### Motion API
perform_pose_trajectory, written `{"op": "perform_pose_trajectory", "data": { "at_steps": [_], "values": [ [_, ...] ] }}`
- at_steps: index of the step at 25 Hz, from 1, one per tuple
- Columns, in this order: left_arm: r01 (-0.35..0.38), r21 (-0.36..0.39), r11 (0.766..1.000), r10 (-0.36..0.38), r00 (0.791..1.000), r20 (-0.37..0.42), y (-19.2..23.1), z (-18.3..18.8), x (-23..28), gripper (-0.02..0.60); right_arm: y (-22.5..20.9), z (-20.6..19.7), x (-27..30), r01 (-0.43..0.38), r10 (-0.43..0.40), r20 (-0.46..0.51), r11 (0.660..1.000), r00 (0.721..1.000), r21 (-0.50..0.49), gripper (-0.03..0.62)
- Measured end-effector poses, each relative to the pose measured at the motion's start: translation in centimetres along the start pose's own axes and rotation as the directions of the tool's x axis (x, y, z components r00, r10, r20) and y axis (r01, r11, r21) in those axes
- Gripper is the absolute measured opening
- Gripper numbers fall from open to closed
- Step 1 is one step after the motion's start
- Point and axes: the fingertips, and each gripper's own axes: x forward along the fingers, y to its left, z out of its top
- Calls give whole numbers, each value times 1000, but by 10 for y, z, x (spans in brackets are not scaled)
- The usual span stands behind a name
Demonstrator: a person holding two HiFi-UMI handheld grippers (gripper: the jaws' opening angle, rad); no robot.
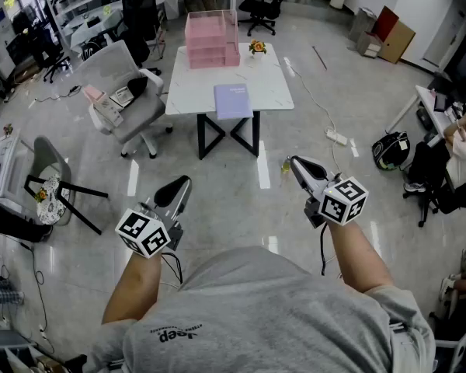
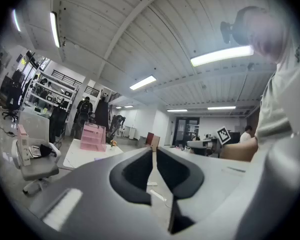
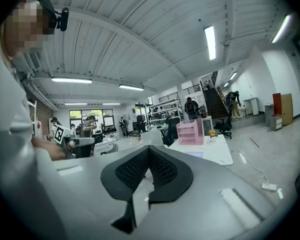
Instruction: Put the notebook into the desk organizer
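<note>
Lavender rectangular notebook [image 1: 233,101] lies flat at the near edge of the white marble-pattern worktop [image 1: 273,92], well apart from both grippers. Pink translucent tiered desk organizer [image 1: 211,41] stands at the worktop's far side, apart from the notebook. Left gripper [image 1: 183,182] and right gripper [image 1: 294,162] are held low over the glossy grey floor [image 1: 241,200], short of the worktop. Left fingers [image 2: 135,171] are drawn together with nothing held. Right fingers [image 3: 165,171] are tight together, likewise empty.
</note>
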Motion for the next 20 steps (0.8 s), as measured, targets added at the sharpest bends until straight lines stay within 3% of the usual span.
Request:
{"op": "perform_pose_trajectory", "data": {
  "at_steps": [15,18,19,20],
  "values": [
    [9,1,1000,-9,1000,-4,-1,-2,5,84,-1,5,1,-16,16,38,1000,999,-6,3],
    [10,-1,1000,-10,1000,-3,-1,0,7,84,5,5,3,-59,59,32,998,998,-16,6],
    [10,-1,1000,-10,1000,-3,-1,0,8,84,8,6,4,-86,87,32,996,996,-12,52],
    [9,-1,1000,-9,1000,-4,-1,0,9,84,11,6,5,-112,113,31,994,993,-6,151]
  ]
}}
